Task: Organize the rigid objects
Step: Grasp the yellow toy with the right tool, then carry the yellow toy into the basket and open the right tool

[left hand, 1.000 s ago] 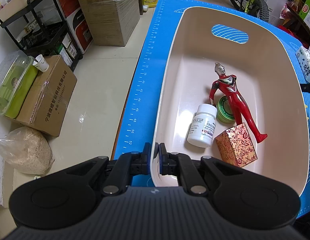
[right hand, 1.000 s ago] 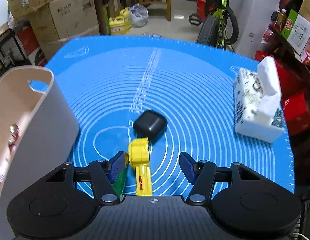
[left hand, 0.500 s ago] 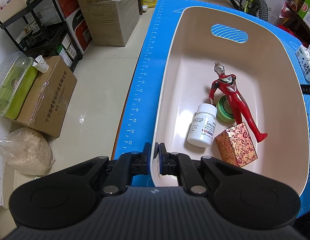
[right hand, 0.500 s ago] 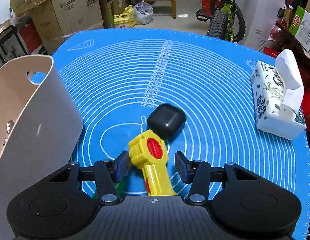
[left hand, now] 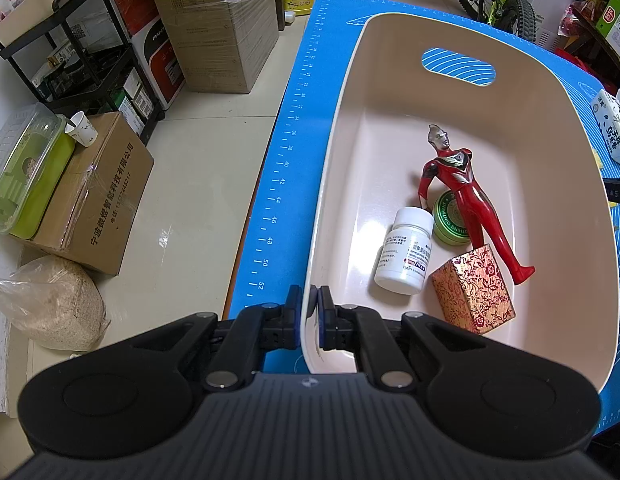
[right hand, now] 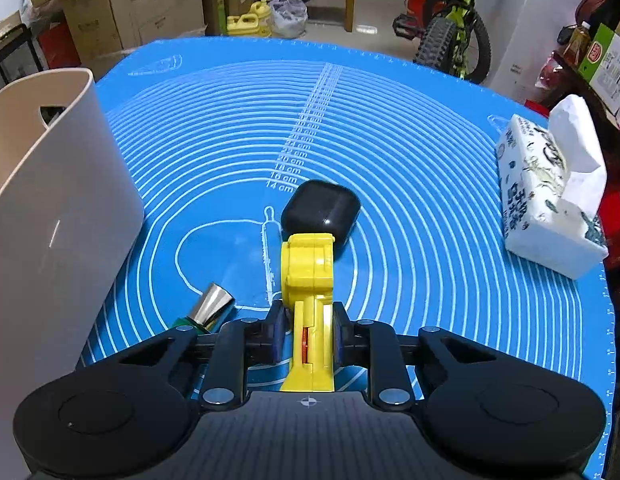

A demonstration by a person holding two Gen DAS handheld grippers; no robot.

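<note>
Right wrist view: the right gripper (right hand: 308, 330) is clamping tight on the yellow toy (right hand: 310, 280), just beside the black case (right hand: 320, 212), likely for binning. The left gripper (left hand: 309, 312) is pinching the bin (left hand: 334, 160) rim, steadying it.

Stacked cartons (left hand: 214, 20), bicycle (right hand: 454, 36), tiled floor (left hand: 206, 176)

The right gripper (right hand: 308, 330), open around the yellow toy (right hand: 309, 280) a second ago, now clamps its handle; a green-and-silver piece (right hand: 208, 308) shows at its left.
</note>
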